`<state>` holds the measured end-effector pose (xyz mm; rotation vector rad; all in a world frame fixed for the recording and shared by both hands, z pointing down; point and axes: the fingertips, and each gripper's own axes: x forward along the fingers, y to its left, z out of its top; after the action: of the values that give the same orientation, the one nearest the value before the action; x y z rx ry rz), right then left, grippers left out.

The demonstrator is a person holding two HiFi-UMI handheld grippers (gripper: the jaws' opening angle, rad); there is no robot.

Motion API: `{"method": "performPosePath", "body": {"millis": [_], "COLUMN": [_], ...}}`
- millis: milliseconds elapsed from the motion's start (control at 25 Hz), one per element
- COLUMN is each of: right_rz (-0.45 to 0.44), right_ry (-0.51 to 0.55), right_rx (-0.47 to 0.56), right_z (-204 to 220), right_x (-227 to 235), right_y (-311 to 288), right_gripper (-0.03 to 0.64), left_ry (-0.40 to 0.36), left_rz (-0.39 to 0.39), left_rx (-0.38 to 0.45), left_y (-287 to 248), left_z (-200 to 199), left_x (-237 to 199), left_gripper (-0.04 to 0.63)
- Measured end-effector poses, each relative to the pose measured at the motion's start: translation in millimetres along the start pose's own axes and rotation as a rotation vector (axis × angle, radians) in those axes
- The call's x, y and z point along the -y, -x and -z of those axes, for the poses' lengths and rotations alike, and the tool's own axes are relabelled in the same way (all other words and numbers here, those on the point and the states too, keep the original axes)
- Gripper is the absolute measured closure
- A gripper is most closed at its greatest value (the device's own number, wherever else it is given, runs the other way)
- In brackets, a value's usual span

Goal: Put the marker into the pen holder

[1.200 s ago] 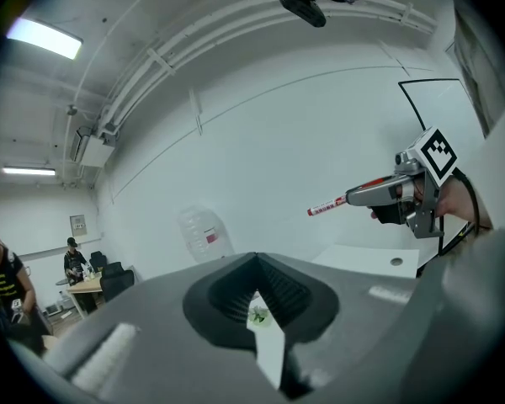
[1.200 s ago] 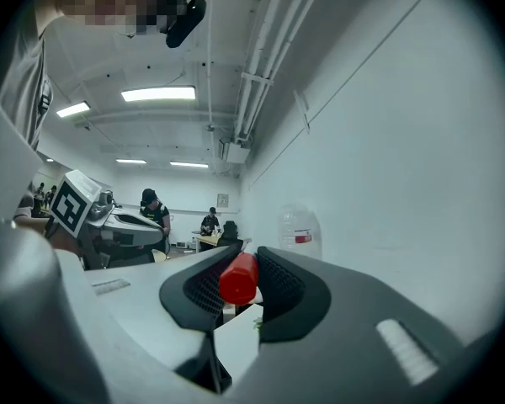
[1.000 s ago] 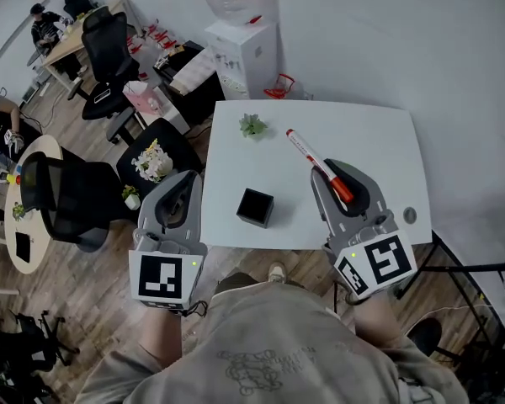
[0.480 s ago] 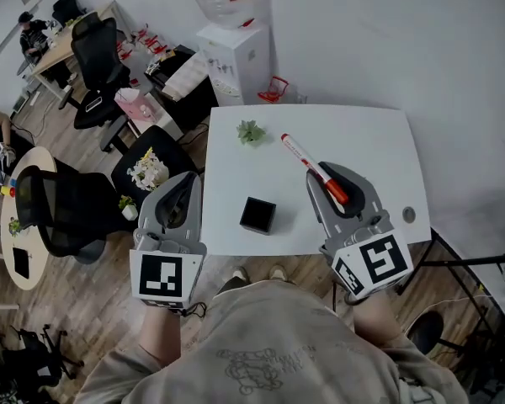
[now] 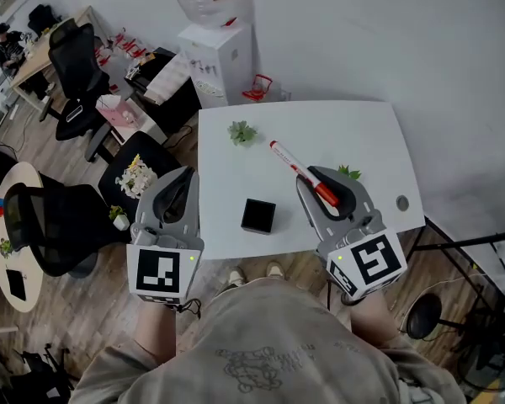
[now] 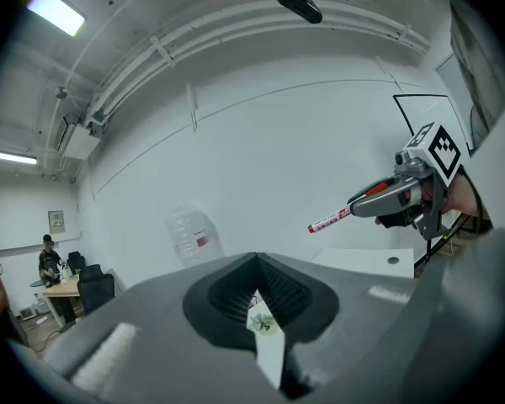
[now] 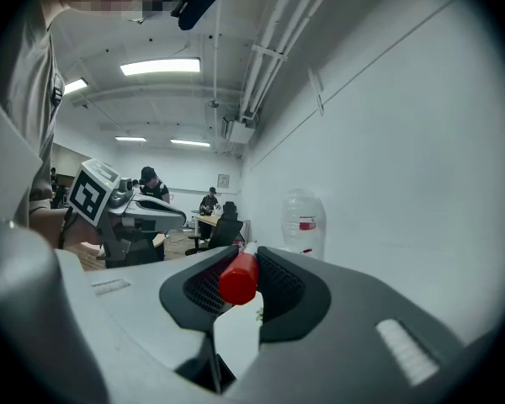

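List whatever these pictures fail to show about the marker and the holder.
- Inside of the holder: head view, too dark to tell if empty; neither gripper view shows it.
- Print on the marker: head view and left gripper view, too small to read.
- Barrel of the marker: right gripper view, mostly hidden behind its own red cap, held in the right tool.

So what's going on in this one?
A person stands at a white table with tongs in each hand. The right tongs grip a red-capped marker above the table. The left tongs are shut and empty. The black pen holder sits between them, the marker not yet in it.
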<state>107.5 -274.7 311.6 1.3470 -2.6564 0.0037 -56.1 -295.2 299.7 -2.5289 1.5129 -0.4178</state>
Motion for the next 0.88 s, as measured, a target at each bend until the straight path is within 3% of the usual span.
{"method": "performPosePath", "body": {"millis": [400, 560, 880], "right_rz": [-0.015, -0.045, -0.135], "right_ry": [0.016, 0.014, 0.004], "right_rx": [-0.122, -0.204, -0.4], "right_z": [32.1, 57.6, 125.9], "right_x": [-19.7, -28.7, -52.2], "right_y": [-19.5, -32.8, -49.7], "right_gripper": [0.518, 0.518, 0.517], "left_ry": [0.003, -0.083, -0.034], "left_rz": [0.048, 0.056, 0.122], "left_rx": [-0.047, -0.094, -0.203], "left_y": [-3.3, -10.0, -14.2], "left_z": [31.1, 53.2, 109.8], "left_x": [-3.8, 4.5, 21.8], "left_gripper": [0.595, 0.595, 0.595]}}
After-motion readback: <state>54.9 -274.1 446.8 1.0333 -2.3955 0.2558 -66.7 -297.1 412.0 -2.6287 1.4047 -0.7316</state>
